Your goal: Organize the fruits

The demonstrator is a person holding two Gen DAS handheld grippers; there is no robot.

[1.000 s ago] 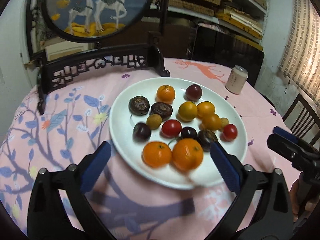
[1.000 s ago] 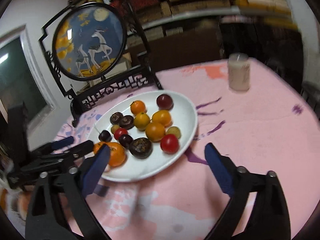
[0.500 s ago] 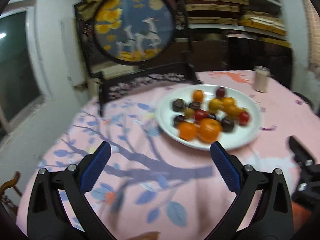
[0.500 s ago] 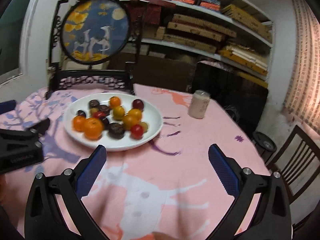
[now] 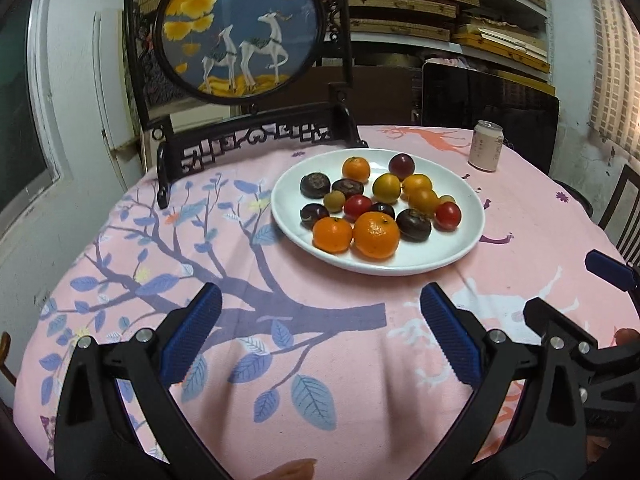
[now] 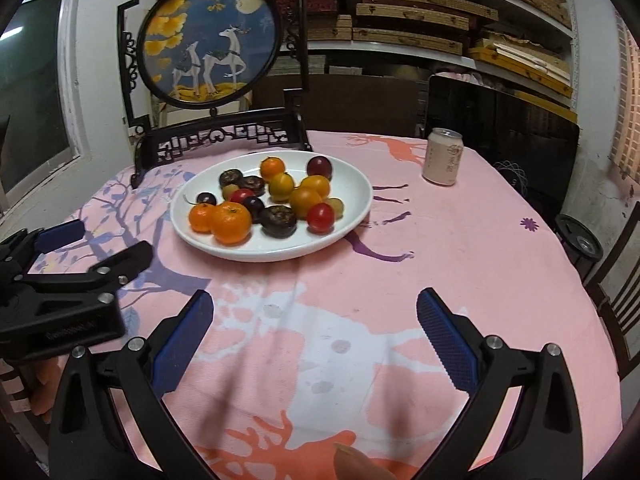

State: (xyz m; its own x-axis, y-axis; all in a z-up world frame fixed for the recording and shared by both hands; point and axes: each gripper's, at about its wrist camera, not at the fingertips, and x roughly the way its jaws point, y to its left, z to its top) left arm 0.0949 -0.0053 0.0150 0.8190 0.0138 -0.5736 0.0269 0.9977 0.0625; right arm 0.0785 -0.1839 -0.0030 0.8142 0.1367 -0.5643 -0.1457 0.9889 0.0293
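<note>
Pink cloth [image 5: 280, 360] printed with a branching tree covers the round table, and at its left rear stands a carved dark screen [image 5: 240, 56] with two deer on its disc. Nearer, the left gripper [image 5: 320, 340] hangs over bare cloth, its fingers wide apart and empty. Right of centre sits the white plate [image 5: 460, 248], holding all the fruits [image 5: 376, 236]: oranges, small yellow and red ones, dark purple ones, lying mixed and touching. Judging by that, sorting seems not to have begun, or every piece has simply been gathered; no second dish is visible. Further right stands a pale can [image 5: 486, 151], and the right gripper [image 6: 316, 340] is likewise spread and empty. Compared with a second ago, both grippers have pulled back from the plate, which now lies well apart from them.
</note>
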